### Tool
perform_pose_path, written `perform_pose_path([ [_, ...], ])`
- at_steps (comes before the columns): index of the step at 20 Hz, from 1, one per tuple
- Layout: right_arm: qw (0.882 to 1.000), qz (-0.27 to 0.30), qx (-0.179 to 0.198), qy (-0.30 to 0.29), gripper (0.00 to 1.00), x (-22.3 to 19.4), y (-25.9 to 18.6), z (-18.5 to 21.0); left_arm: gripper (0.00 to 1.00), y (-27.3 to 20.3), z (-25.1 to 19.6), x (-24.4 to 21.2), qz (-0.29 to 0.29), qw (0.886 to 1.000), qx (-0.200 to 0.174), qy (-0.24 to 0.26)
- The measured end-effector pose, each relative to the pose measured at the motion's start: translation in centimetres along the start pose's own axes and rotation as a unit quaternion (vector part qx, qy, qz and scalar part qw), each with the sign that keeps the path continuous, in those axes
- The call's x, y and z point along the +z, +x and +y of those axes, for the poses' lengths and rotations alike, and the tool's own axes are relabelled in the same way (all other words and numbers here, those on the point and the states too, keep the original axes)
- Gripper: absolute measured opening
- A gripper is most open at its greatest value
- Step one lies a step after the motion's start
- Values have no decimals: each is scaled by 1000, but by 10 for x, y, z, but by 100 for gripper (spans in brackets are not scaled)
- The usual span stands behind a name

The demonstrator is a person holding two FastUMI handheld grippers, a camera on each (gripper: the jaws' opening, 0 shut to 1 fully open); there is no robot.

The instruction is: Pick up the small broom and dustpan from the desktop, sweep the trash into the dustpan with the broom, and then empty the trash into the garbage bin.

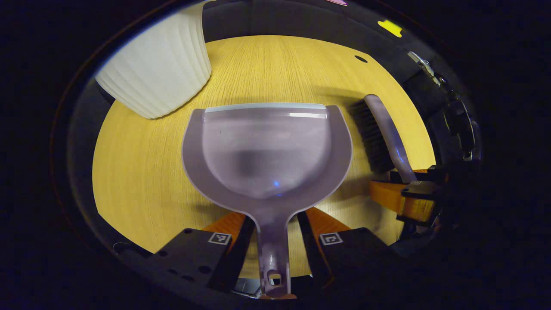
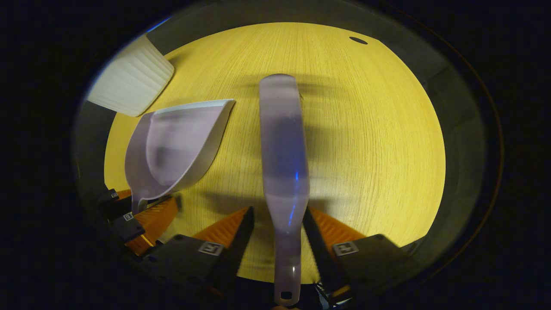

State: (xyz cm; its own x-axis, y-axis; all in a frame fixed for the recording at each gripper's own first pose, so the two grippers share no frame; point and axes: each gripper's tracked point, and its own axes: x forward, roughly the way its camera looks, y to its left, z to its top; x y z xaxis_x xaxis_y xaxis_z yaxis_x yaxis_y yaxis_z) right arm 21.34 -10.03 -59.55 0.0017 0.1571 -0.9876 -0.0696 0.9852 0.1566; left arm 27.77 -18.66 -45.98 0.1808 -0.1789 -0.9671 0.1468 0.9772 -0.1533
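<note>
Dustpan and desk are seen first in the left gripper view. The pan is lilac and lies near the middle of the desk, its lip turned toward the far edge. Its handle runs back between the fingers of the left gripper, which are spread wide on either side; a gap is seen between each finger and the handle, so nothing is clamped. A white ribbed garbage bin is placed by the far left corner. To the right, the broom is seen on its side, dark bristles toward the pan, with the right gripper at its handle end.

In the right gripper view, the broom is seen from its back, stretched toward the far edge of the desk. Its handle passes between the right gripper, whose fingers are parted and kept apart from it. The dustpan is seen to the left, the left gripper at its handle, and the garbage bin beyond it.
</note>
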Motion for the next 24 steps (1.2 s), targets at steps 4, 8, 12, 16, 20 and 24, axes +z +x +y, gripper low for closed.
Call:
perform_pose_path([
  [4,999,-37,10,18,99,4,-26,-2,79,-27,0,0,-34,999,5,-4],
  [8,988,-153,-1,23,99,20,-108,-16,79,-115,6,18,-180,983,15,11],
  [12,935,-352,2,48,98,54,-222,-10,79,-233,1,45,-384,923,6,13],
  [16,857,-513,-13,34,98,78,-329,8,78,-297,-16,43,-514,857,-8,9],
  [20,800,-600,1,19,96,81,-384,32,76,-353,-15,34,-606,795,-16,4],
  [24,796,-605,-1,-4,97,75,-388,35,76,-372,-16,24,-608,793,26,16],
])
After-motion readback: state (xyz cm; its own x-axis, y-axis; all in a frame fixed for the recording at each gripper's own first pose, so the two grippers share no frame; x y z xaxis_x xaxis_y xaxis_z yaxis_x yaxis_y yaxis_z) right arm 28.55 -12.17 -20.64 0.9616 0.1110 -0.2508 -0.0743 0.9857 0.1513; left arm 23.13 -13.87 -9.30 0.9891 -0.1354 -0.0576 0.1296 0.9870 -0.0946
